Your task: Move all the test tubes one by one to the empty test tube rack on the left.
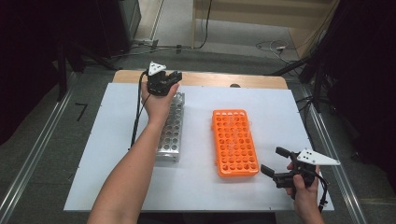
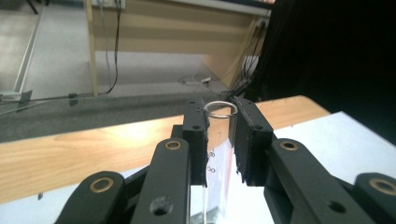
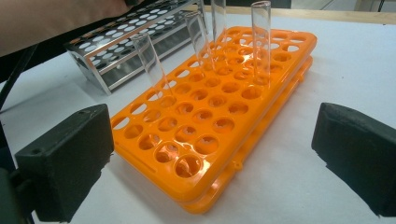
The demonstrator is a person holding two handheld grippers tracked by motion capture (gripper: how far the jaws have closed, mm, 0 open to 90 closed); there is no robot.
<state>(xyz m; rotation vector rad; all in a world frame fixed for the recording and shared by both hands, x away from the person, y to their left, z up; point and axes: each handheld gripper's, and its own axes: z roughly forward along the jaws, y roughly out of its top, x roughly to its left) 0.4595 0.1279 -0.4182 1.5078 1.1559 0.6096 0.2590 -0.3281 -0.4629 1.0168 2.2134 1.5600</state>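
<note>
Your clear glass test tube (image 2: 219, 140), open rim up, upright, pinched between your left gripper's (image 2: 220, 135) black pads.

Small printed marks on the glass test tube (image 2: 219, 154), looking like pairs of zeros, too tiny to read with certainty. A dark "7"-shaped mark on the floor (image 1: 81, 111) left of the bench (image 1: 280, 121).

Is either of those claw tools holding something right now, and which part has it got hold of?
The left gripper is shut on a clear glass test tube, clamped on its sides just below the open rim. The right gripper is open and holds nothing.
</note>
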